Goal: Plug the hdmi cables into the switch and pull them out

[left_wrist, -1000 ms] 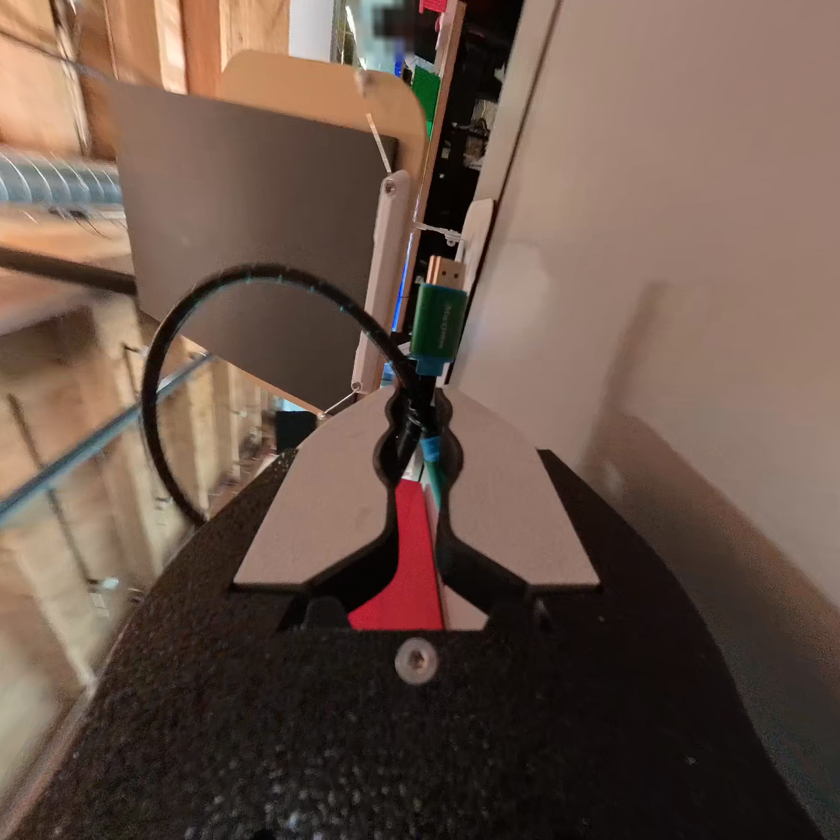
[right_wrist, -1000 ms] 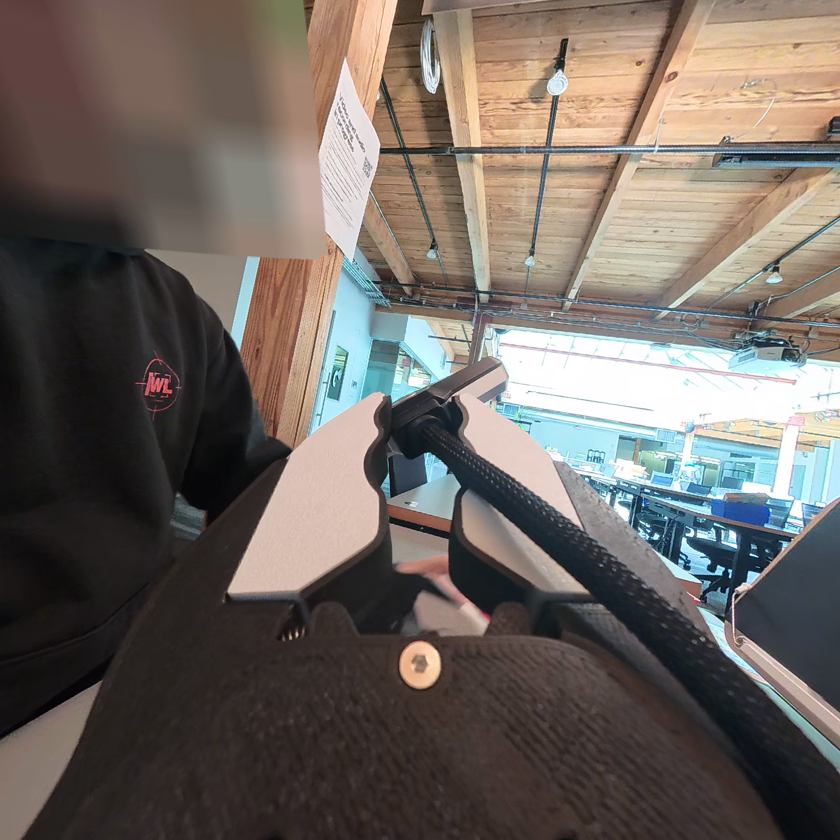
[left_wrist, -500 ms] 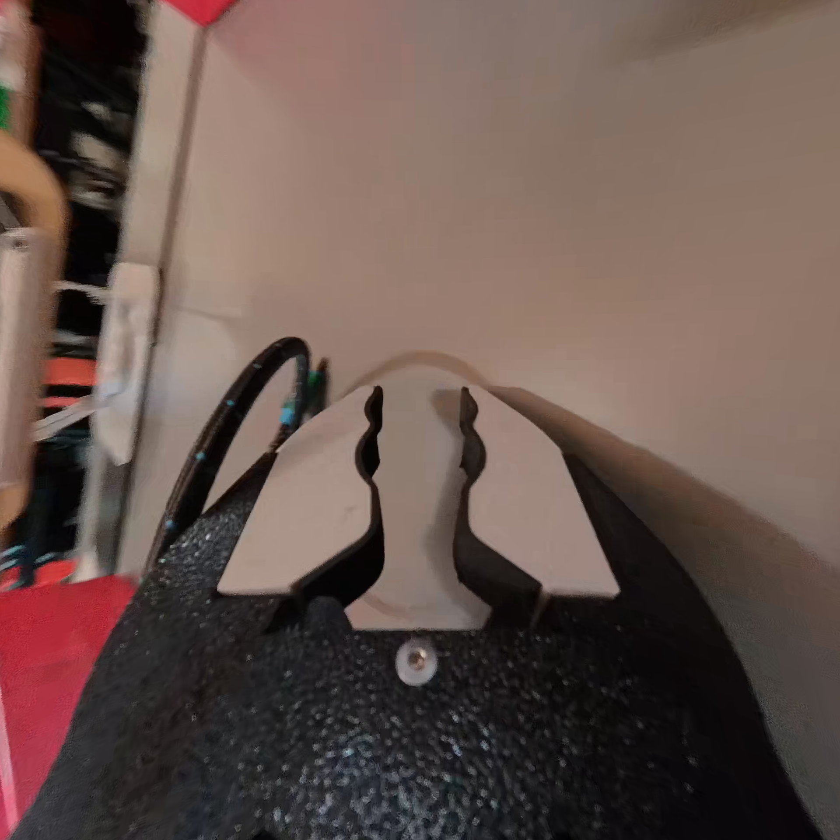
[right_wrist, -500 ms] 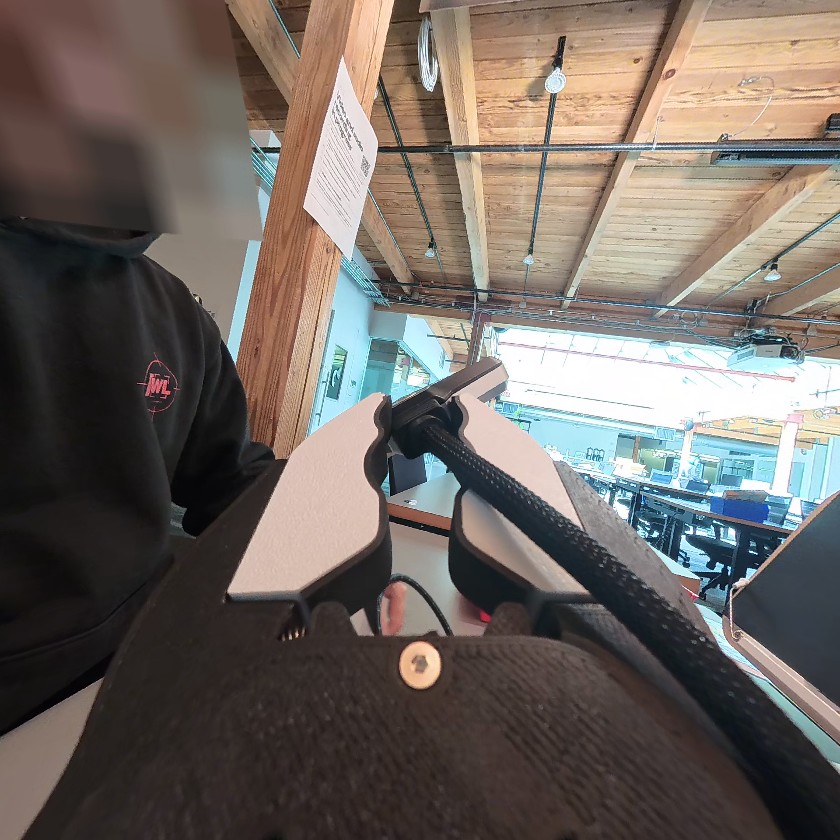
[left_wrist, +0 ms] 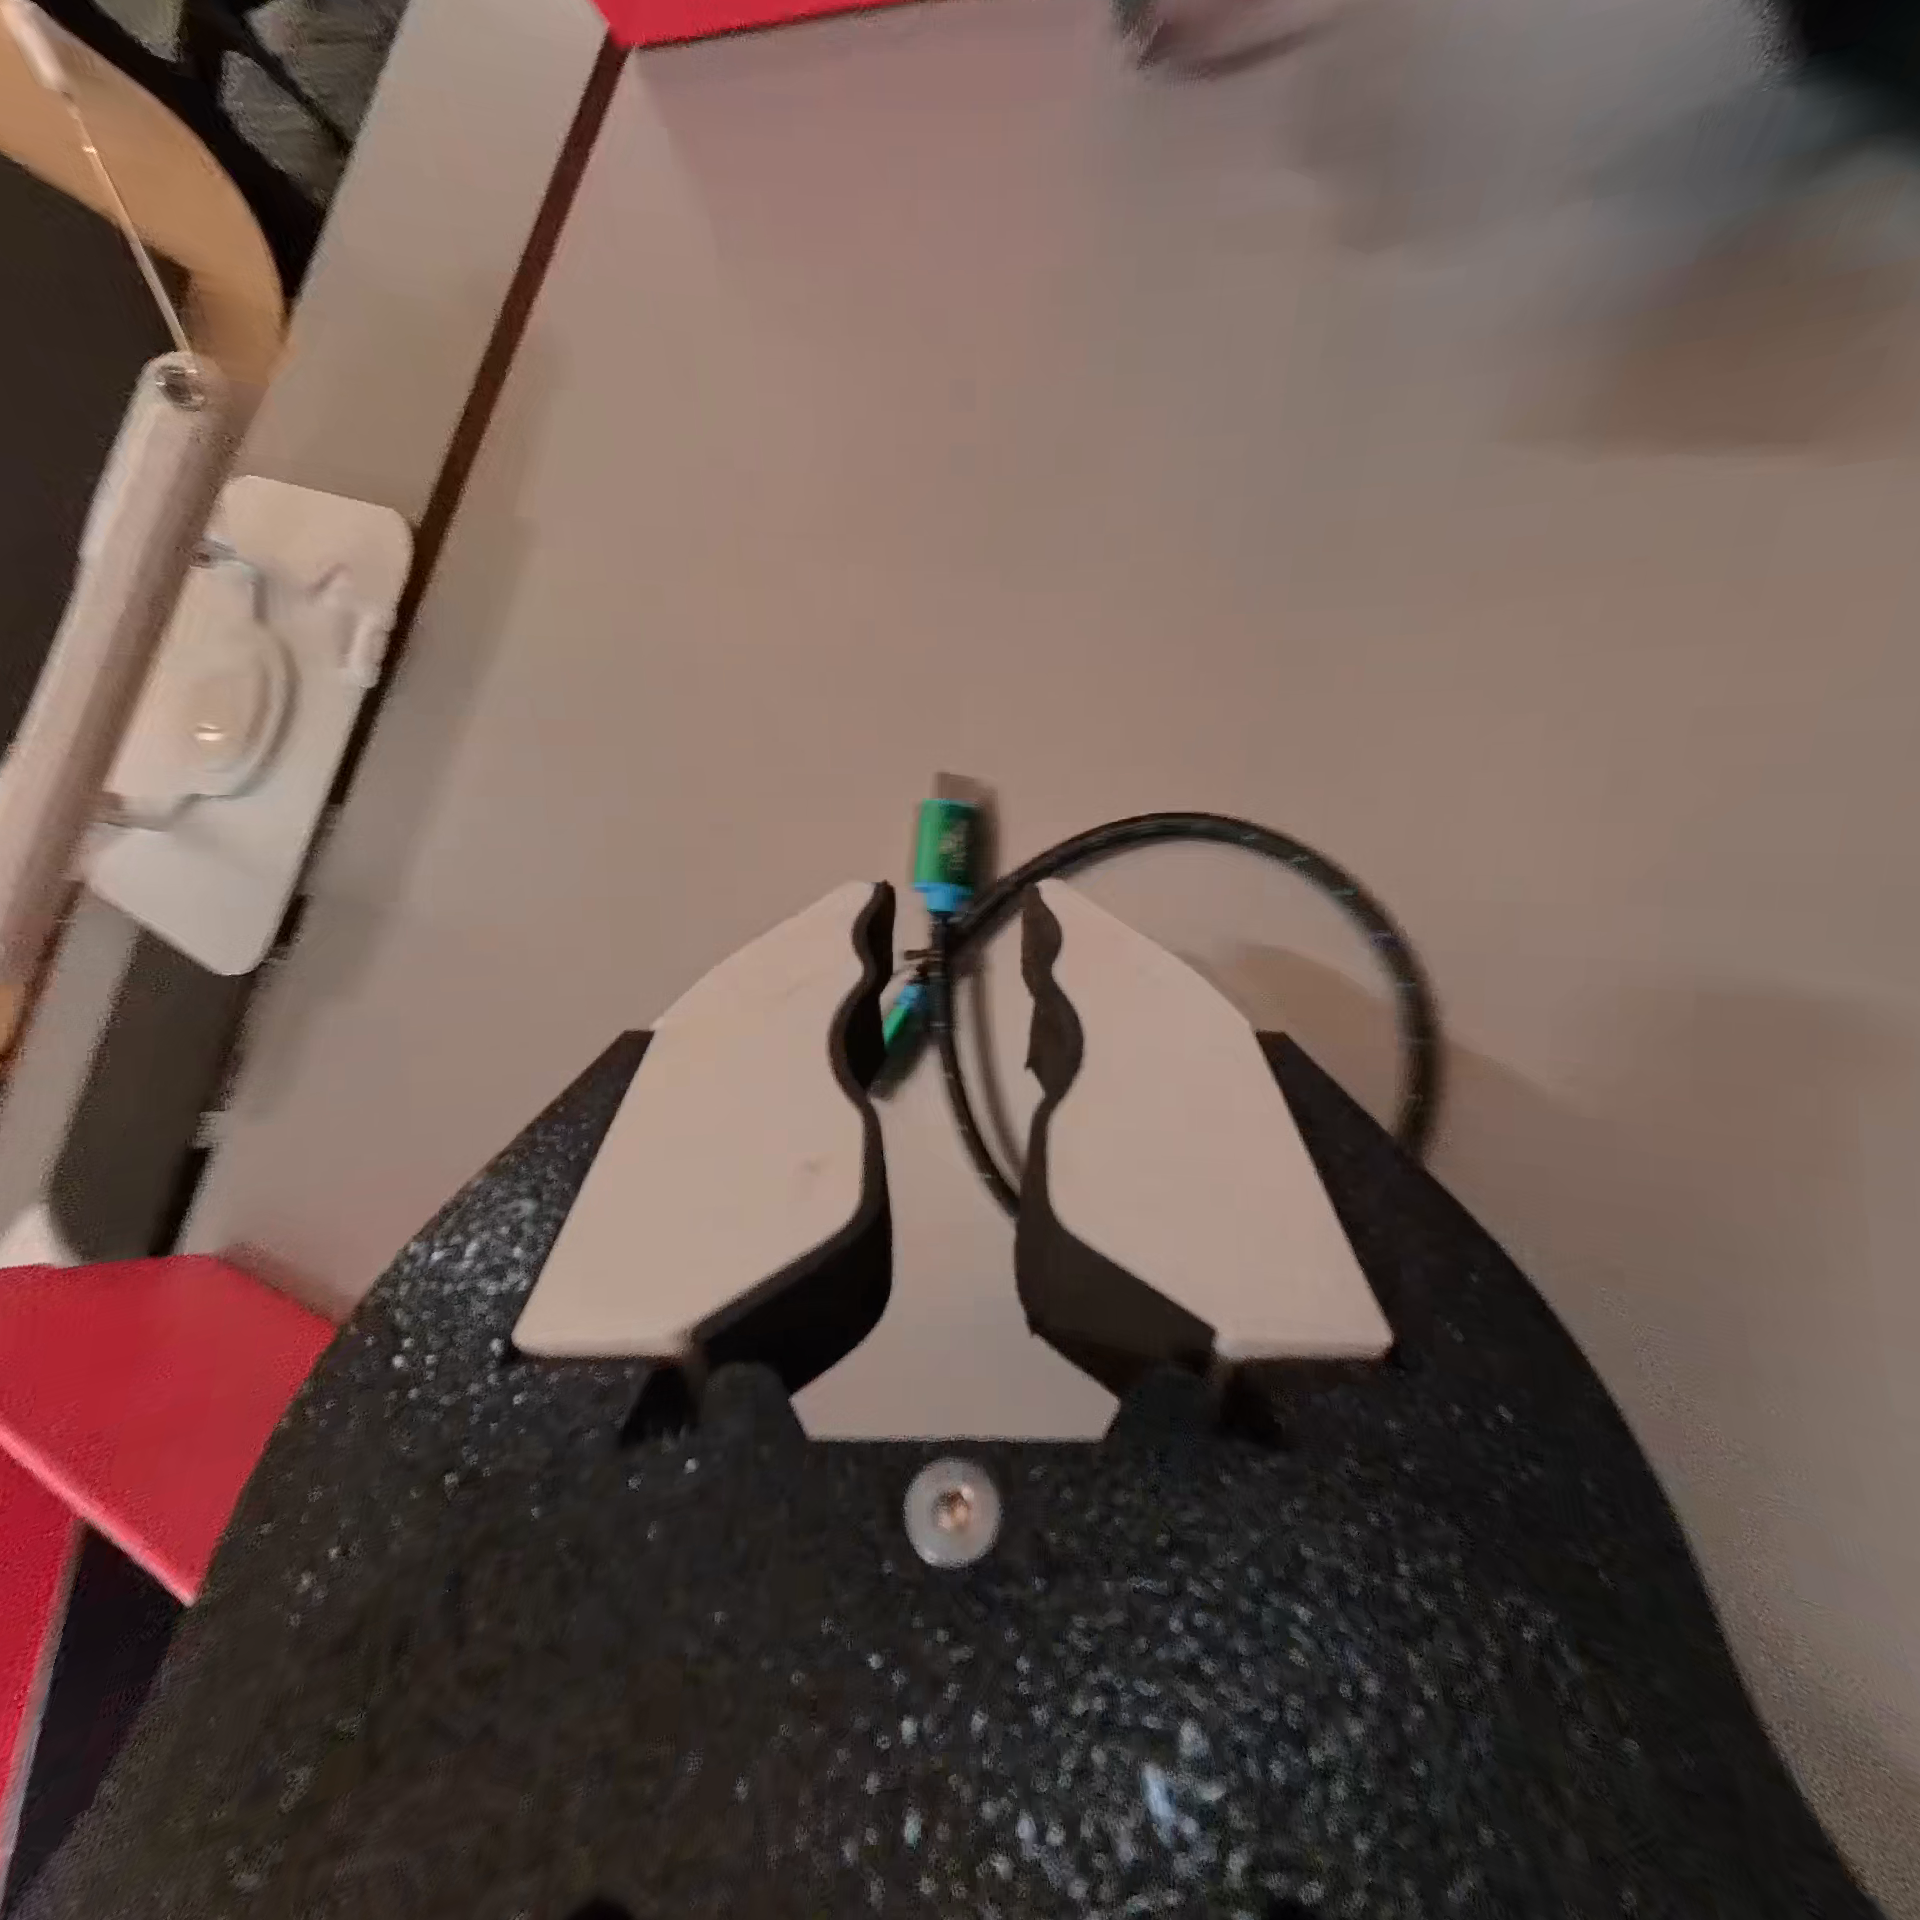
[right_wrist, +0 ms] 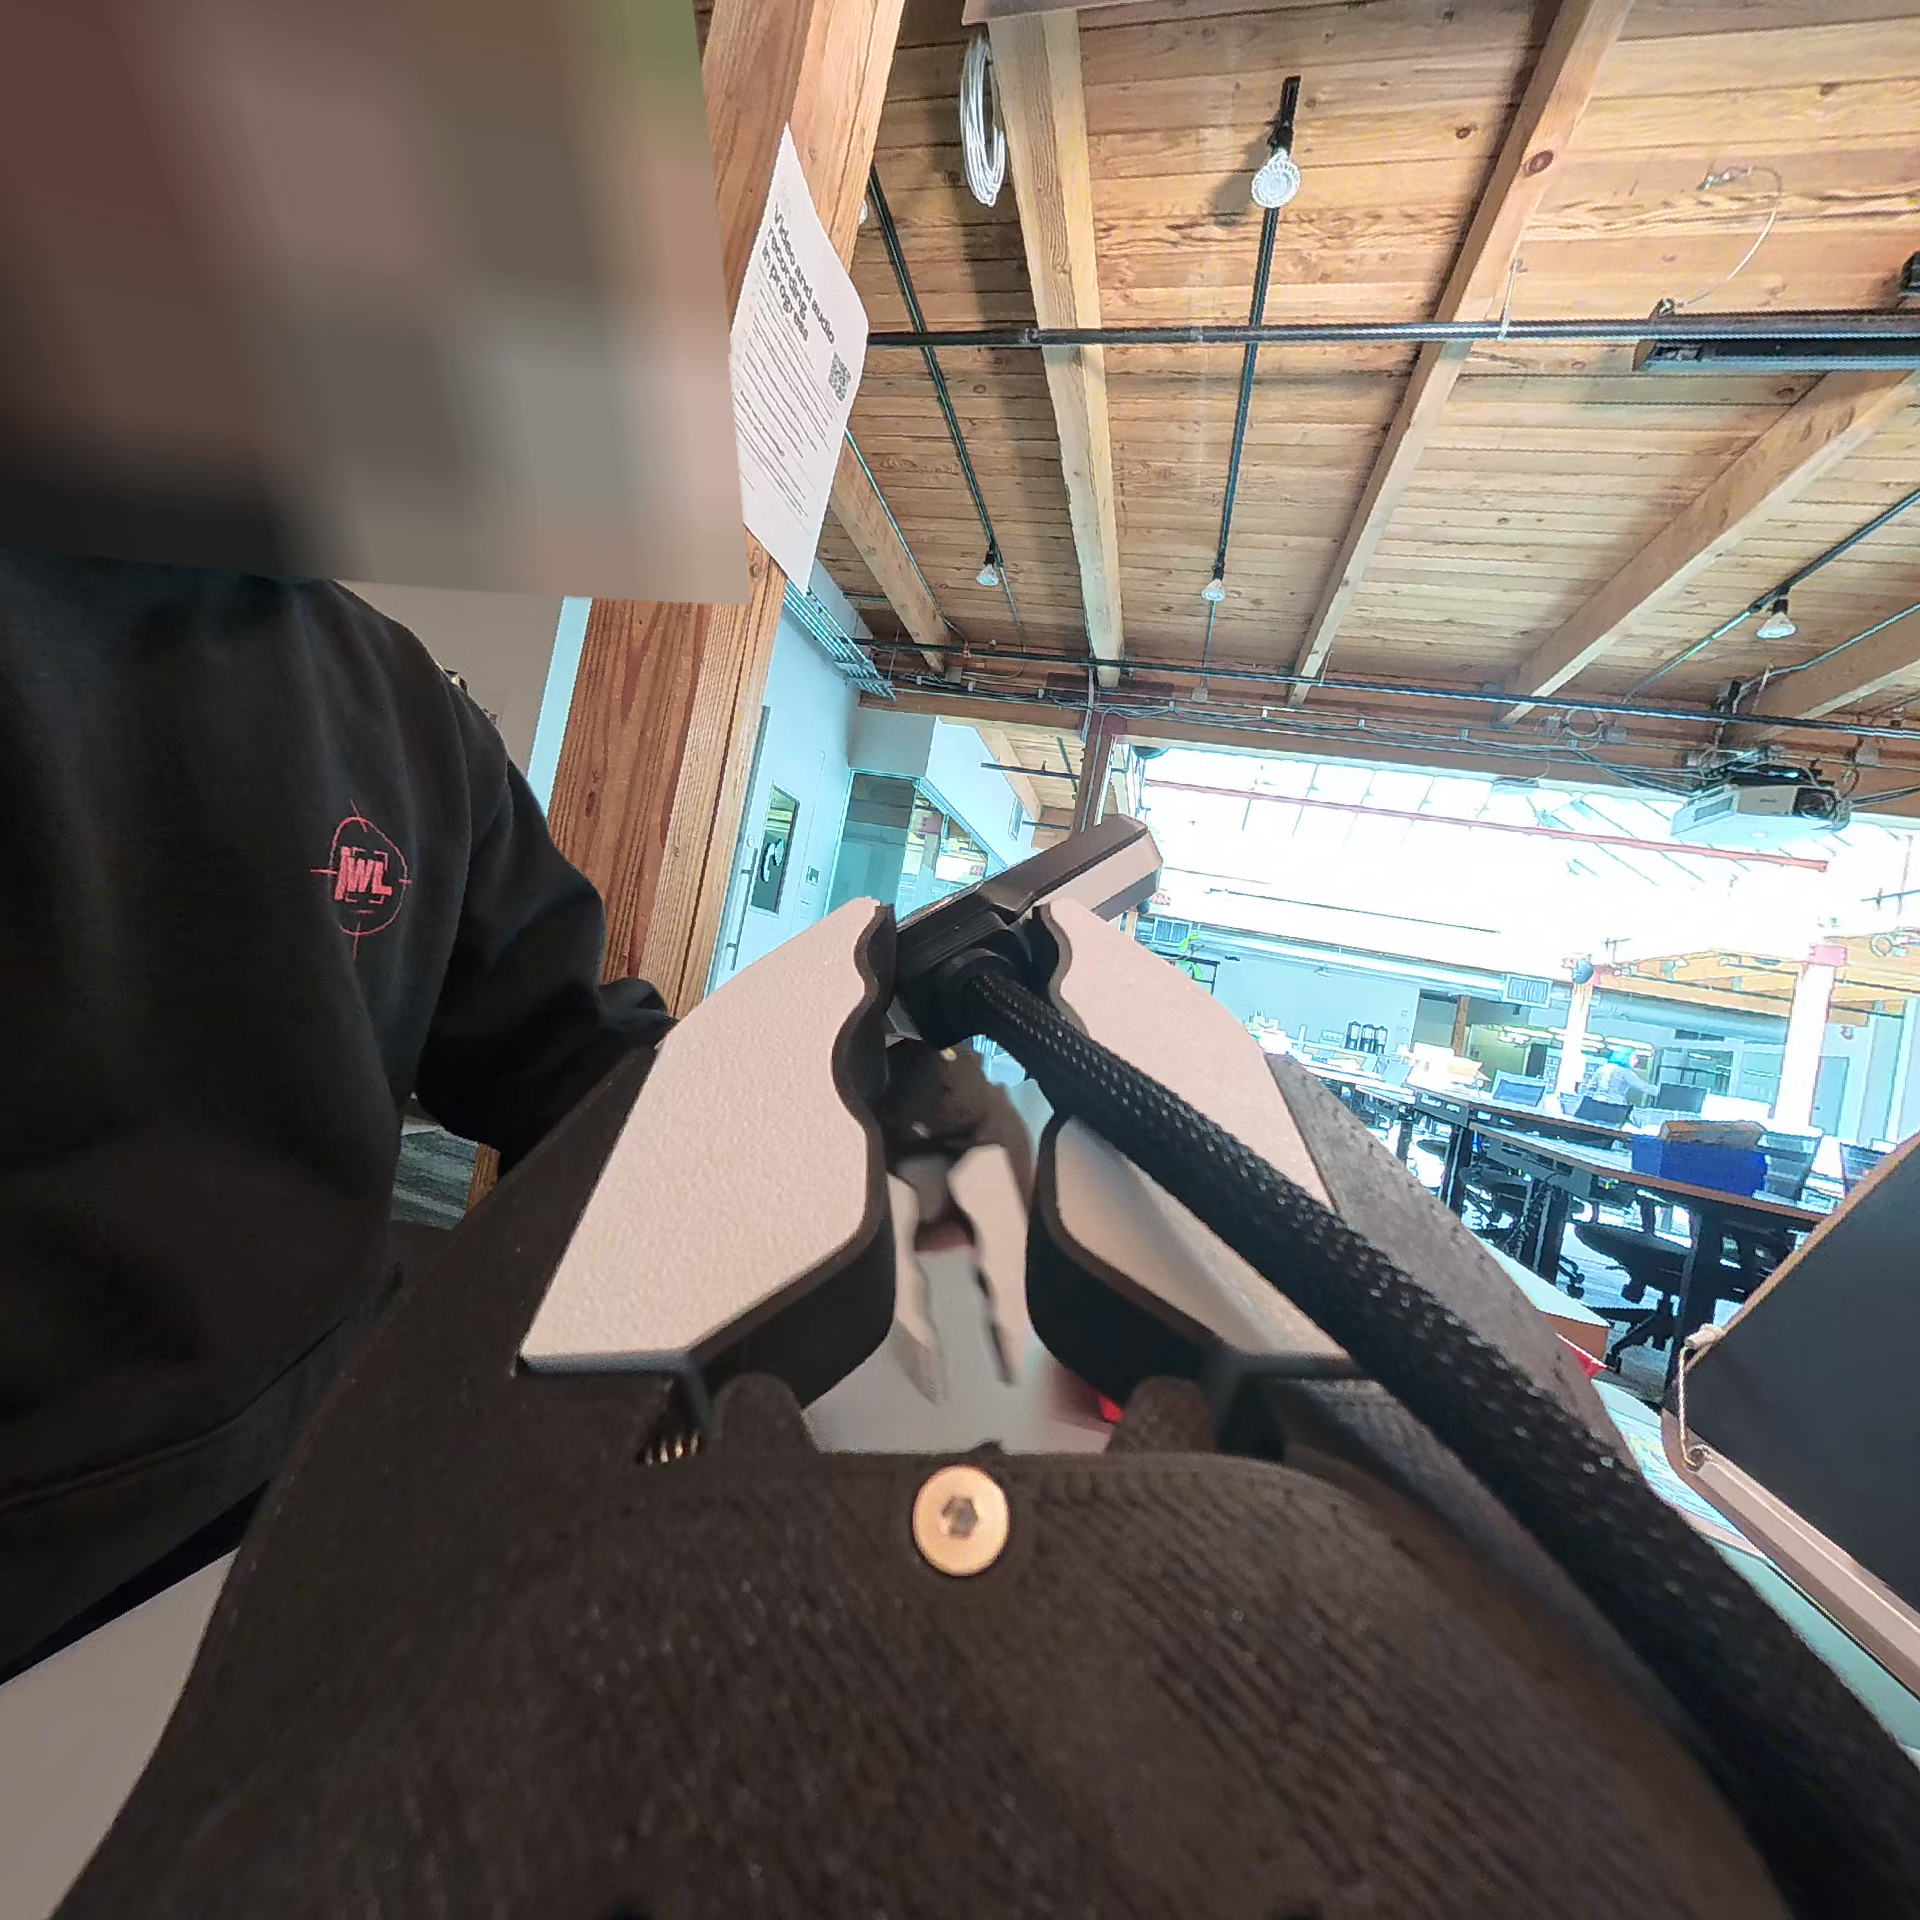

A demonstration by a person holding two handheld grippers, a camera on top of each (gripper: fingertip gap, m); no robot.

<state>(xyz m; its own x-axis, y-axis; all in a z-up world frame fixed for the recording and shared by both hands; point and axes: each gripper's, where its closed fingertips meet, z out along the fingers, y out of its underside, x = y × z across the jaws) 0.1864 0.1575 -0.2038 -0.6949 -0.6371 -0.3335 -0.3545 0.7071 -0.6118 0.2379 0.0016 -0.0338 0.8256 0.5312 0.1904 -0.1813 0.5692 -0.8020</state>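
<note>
The left gripper (left_wrist: 951, 935) gapes empty above the green-plugged cable (left_wrist: 1195, 862) lying mid-table (left_wrist: 1143, 468) — the right gripper (right_wrist: 961, 940) clamps a black braided cable's plug (right_wrist: 1023, 894).

Speckled, rough black plastic on left gripper (left_wrist: 951, 940), with matt pale grey finger plates (left_wrist: 748, 1122) and a shiny metal screw (left_wrist: 952, 1510). Smooth matt beige on table (left_wrist: 1143, 468). Glossy green plug (left_wrist: 948, 844) with a bright metal tip; thin black braided cable (left_wrist: 1340, 883). Ribbed, cloth-like black plastic on right gripper (right_wrist: 961, 961); finely grained pale plates (right_wrist: 727, 1153). Coarse woven black sheath on thick cable (right_wrist: 1299, 1226); matt black plastic on connector (right_wrist: 1023, 888). Bare, knotty wood on ceiling (right_wrist: 1351, 468) and post (right_wrist: 665, 790). White paper sheet (right_wrist: 795, 353). Soft black cloth on sweatshirt (right_wrist: 208, 987).
</note>
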